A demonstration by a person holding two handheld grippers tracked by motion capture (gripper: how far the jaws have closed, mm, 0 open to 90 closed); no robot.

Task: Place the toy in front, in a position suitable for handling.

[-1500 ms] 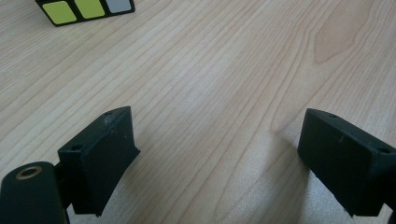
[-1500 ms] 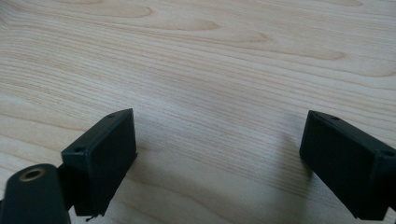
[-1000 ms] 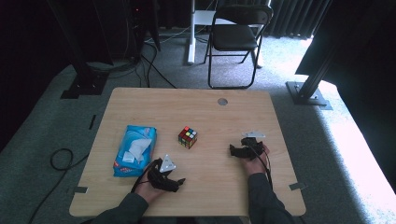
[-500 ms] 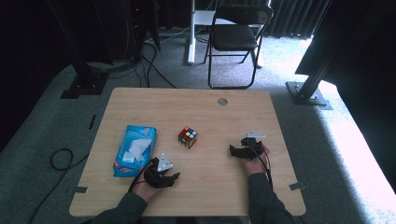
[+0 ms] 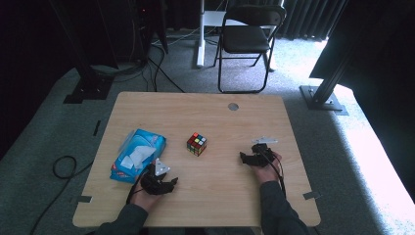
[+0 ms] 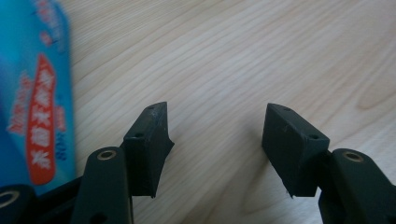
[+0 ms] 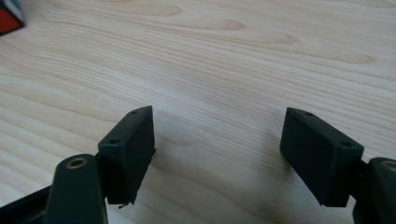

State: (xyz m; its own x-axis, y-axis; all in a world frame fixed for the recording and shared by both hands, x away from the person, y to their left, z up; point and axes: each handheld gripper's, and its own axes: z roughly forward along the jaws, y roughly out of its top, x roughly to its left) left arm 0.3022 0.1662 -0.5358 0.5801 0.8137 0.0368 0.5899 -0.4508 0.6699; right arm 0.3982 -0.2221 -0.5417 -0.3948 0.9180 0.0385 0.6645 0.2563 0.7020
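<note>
The tissue pack (image 6: 35, 93) is blurred and cut off at the left gripper view's left edge, its print unreadable. Only a corner of the puzzle cube (image 7: 9, 18) enters the right gripper view.

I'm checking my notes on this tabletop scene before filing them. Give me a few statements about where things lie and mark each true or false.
1. The puzzle cube lies between the two grippers. True.
2. The left gripper holds the tissue pack. False: its jaws stand open over bare table, the pack beside them.
3. The right gripper has nothing between its jaws. True.
4. The folding chair stands on the table. False: it stands on the floor beyond it.
5. The cube rests on the tissue pack. False: they lie apart.
</note>
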